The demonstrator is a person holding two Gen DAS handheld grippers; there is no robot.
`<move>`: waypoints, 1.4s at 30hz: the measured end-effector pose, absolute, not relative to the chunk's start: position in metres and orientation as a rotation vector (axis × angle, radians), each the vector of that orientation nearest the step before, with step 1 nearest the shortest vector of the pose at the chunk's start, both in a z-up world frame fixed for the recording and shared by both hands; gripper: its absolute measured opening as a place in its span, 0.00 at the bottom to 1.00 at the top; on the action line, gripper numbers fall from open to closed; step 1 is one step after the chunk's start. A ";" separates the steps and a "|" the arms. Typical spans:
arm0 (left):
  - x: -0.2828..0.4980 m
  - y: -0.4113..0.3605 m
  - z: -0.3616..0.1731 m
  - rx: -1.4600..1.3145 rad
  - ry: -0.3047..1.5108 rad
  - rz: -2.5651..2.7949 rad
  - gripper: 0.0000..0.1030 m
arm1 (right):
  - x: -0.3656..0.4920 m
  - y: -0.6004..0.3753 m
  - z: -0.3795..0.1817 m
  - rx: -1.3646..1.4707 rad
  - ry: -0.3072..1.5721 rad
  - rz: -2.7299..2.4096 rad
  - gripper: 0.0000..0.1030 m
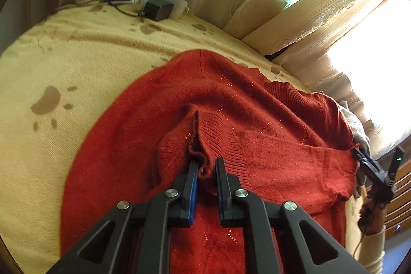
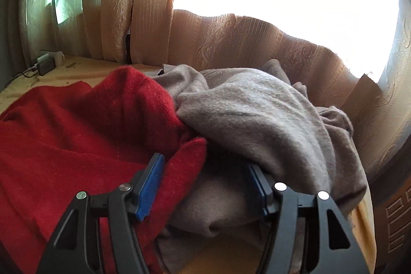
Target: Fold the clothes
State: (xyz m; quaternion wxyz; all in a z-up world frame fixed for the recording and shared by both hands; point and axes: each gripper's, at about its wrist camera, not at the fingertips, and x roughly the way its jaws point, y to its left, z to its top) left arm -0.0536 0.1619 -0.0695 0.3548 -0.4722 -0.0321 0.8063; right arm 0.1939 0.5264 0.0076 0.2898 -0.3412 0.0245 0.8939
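A red knit sweater [image 1: 231,104] lies spread on a cream bed cover [image 1: 64,63]. My left gripper [image 1: 206,166] is shut on a bunched ribbed edge of the sweater near its middle. In the right wrist view the sweater [image 2: 64,125] fills the left side and a crumpled grey garment [image 2: 257,107] the right. My right gripper [image 2: 205,179] stands wide, with a red sleeve end and grey cloth lying loosely between its blue pads [image 2: 150,184]. The left wrist view shows that right gripper [image 1: 372,166] at the sweater's right edge, held by a hand [image 1: 372,217].
A white power strip with black adapters [image 1: 151,1] sits at the bed's far side. Beige patterned curtains [image 1: 308,17] hang behind the bed before bright windows. Brown wooden furniture [image 1: 400,197] stands at the right. The cover has paw prints [image 1: 47,100].
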 end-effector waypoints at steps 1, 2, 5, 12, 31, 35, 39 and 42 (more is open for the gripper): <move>-0.052 0.163 -0.066 -1.204 -0.047 2.103 0.12 | 0.203 0.519 0.014 -0.886 0.052 2.385 0.66; -0.051 0.164 -0.064 -1.197 -0.025 2.110 0.12 | 0.210 0.510 0.020 -0.863 0.044 2.394 0.66; -0.055 0.164 -0.063 -1.214 -0.045 2.107 0.12 | 0.220 0.477 0.030 -0.843 0.059 2.516 0.66; -0.058 0.148 -0.062 -1.237 -0.133 2.176 0.12 | 0.181 0.423 -0.023 -1.162 0.040 2.633 0.66; -0.050 0.200 -0.096 -1.216 -0.091 2.034 0.12 | 0.181 0.441 -0.047 -1.214 0.039 2.562 0.68; -0.055 0.190 -0.102 -1.191 -0.179 1.990 0.12 | 0.182 0.445 -0.047 -1.218 0.070 2.570 0.69; -0.068 0.176 -0.108 -1.246 -0.355 1.879 0.12 | 0.179 0.442 -0.048 -1.218 0.062 2.567 0.69; -0.072 0.158 -0.102 -1.303 -0.440 1.848 0.12 | 0.179 0.442 -0.048 -1.217 0.061 2.567 0.70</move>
